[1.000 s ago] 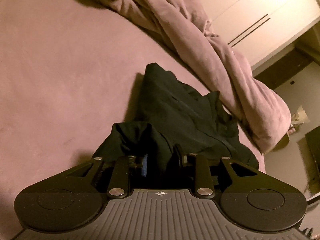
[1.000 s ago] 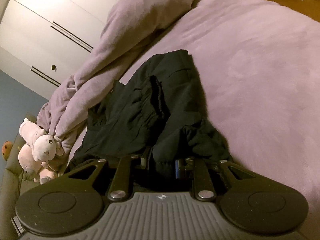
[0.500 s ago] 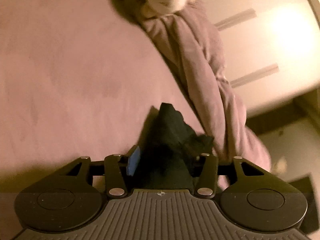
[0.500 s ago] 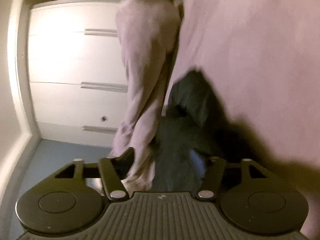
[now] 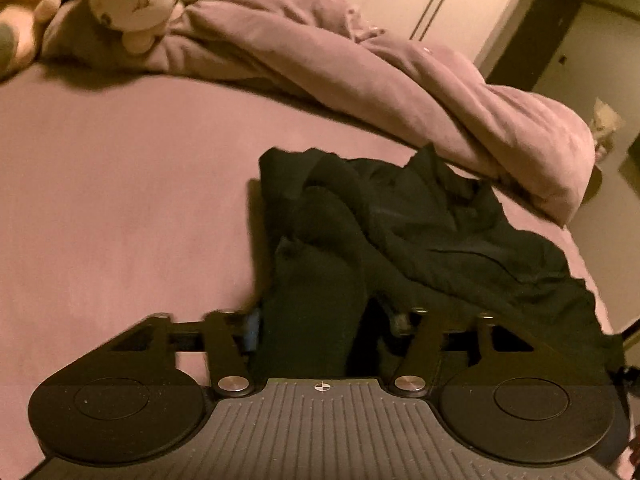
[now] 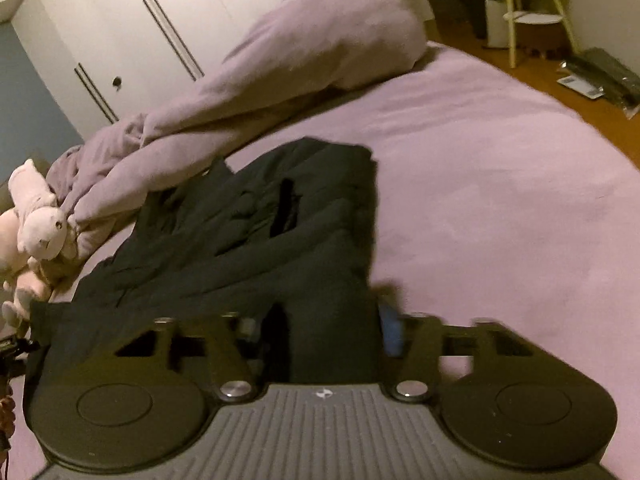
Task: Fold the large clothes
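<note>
Black garment (image 5: 420, 236) is spread on the pink bed (image 5: 120, 200), stretching straight ahead of both grippers; left gripper (image 5: 324, 332) and right gripper (image 6: 320, 332) have just narrowed around its near edge, 1 fold apiece.

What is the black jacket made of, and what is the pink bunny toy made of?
The black jacket looks like smooth matte woven fabric, maybe nylon or polyester: it puffs and creases softly. The pink bunny toy looks like fuzzy plush, probably stuffed: its surface is soft and rounded. Dim light leaves both uncertain.
</note>
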Action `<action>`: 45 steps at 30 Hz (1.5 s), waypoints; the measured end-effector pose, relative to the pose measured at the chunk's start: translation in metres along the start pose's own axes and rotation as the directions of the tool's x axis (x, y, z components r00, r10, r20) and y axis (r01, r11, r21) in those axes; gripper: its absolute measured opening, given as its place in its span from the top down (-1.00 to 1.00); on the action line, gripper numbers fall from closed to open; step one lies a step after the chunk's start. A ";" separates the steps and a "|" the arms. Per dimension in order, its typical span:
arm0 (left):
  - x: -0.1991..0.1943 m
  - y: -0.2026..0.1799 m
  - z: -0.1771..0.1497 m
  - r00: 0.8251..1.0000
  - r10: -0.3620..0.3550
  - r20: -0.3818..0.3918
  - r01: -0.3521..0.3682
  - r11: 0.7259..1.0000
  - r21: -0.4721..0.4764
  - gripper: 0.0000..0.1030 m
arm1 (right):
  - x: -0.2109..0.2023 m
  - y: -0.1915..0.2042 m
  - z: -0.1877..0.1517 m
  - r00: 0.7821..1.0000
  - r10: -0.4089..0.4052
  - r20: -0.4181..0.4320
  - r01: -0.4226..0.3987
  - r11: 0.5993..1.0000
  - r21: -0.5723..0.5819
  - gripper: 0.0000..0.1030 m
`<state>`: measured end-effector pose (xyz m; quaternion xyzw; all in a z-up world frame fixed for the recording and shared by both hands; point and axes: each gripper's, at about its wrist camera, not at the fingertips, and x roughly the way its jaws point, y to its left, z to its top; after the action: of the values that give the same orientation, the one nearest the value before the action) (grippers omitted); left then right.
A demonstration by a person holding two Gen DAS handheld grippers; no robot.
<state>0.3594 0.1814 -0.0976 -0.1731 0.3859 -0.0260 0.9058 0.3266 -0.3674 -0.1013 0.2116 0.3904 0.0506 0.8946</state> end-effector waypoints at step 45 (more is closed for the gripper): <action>0.194 -0.054 0.106 0.885 0.346 0.310 -0.395 0.912 0.110 0.66 | 0.212 0.110 0.152 0.908 -0.309 0.283 0.338 0.939 -0.061 0.84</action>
<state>0.5749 0.1273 -0.1452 -0.0197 0.2741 0.1404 0.9512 0.5907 -0.2653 -0.1069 0.0998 0.2916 -0.1066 0.9453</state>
